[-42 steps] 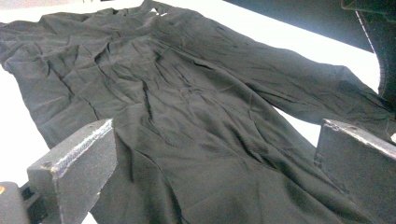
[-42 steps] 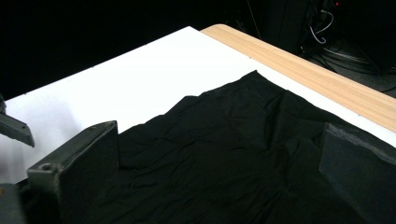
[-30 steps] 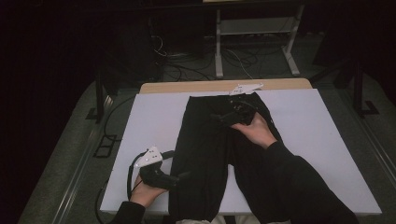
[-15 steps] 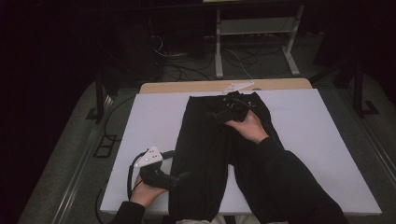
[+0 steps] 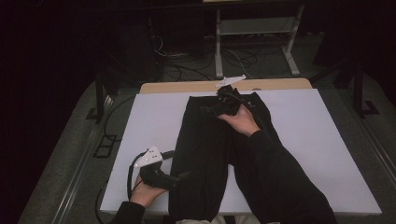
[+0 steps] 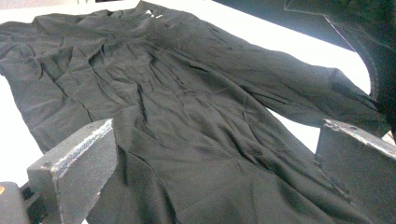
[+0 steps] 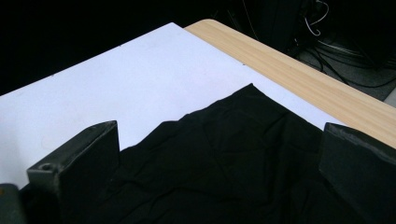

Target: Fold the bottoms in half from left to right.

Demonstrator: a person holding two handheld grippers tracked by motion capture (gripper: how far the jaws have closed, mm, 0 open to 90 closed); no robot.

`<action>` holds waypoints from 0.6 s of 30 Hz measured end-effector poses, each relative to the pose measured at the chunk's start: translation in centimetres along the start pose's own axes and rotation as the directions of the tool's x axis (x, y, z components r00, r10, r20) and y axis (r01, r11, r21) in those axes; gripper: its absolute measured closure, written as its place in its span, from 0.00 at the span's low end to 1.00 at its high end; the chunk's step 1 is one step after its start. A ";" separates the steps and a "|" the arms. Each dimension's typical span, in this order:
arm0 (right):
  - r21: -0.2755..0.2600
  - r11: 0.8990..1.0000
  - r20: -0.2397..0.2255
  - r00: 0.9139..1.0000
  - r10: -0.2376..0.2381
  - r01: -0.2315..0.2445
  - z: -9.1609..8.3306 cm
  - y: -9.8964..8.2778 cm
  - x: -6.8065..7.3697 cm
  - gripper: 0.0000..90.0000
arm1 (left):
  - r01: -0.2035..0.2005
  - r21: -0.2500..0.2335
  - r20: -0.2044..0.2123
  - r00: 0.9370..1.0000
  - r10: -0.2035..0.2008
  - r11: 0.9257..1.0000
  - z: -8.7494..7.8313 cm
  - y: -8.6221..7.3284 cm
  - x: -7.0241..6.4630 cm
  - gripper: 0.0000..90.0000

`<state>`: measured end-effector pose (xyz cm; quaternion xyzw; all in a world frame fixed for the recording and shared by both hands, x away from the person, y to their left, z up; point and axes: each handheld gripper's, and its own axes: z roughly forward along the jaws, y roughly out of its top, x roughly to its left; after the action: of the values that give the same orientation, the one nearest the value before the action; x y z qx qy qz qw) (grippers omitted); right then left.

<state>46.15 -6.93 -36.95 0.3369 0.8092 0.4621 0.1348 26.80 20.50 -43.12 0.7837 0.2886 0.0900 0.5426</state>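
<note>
A white sheet is covering a table, leaving a strip of pale wood bare along the far edge. Beyond it the room is lying in darkness, with a metal shelf frame and tangled cables on the grey floor. A pair of black trousers is lying flat down the middle of the sheet, its waistband at the far end and its legs running toward the near edge. The left gripper is resting at the near left, just beside the left trouser leg, its jaws spread apart and grasping nothing. The right gripper is hovering over the waistband at the far end, jaws likewise released. The left gripper view is revealing fine creases across the cloth, which look like plain black from the high view. The right gripper view is showing the waistband's corner lying close to the wooden strip.
</note>
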 end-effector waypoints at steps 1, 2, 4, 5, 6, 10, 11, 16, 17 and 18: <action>0.000 1.000 0.000 1.000 -0.004 0.004 0.1 0.1 0.0 0.00 | 0.001 0.000 -0.001 1.000 -0.001 1.000 0.0 0.0 0.0 0.00; -0.001 1.000 0.002 1.000 -0.004 0.004 0.3 0.2 0.0 0.00 | 0.001 -0.001 -0.001 1.000 -0.001 1.000 0.0 0.0 0.0 0.00; -0.001 1.000 0.002 1.000 -0.002 0.002 0.5 0.4 0.1 0.00 | 0.001 -0.001 -0.001 1.000 -0.001 1.000 0.0 0.0 0.0 0.00; -0.005 1.000 0.003 1.000 -0.003 0.003 0.8 0.7 0.0 0.00 | 0.001 -0.003 -0.002 1.000 -0.001 1.000 0.0 0.0 0.0 0.00; -0.005 1.000 0.003 1.000 -0.003 0.003 0.8 0.7 0.0 0.00 | 0.001 -0.003 -0.001 1.000 -0.001 1.000 0.0 0.0 0.0 0.00; -0.008 1.000 0.010 1.000 0.000 0.000 1.5 1.1 0.0 0.00 | 0.002 -0.002 -0.001 1.000 -0.002 1.000 0.0 0.0 0.0 0.00; -0.008 1.000 0.010 1.000 0.000 0.000 1.5 1.1 0.0 0.00 | 0.002 -0.004 0.000 1.000 -0.002 1.000 0.0 0.0 0.0 0.00; 0.013 1.000 0.018 1.000 0.001 -0.001 2.6 1.3 -0.2 0.00 | 0.004 -0.005 0.001 1.000 -0.004 1.000 0.0 0.0 0.0 0.00; 0.013 1.000 0.019 1.000 0.004 -0.004 2.7 1.4 -0.2 0.00 | 0.004 -0.005 0.002 1.000 -0.004 1.000 0.0 0.0 0.0 0.00; 0.013 1.000 0.019 1.000 0.004 -0.004 2.7 1.4 -0.2 0.00 | 0.004 -0.005 0.002 1.000 -0.004 1.000 0.0 0.0 0.0 0.00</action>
<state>48.35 -4.80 -37.29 0.3438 0.8102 0.4538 0.1392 26.78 20.54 -43.11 0.7819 0.2893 0.0885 0.5451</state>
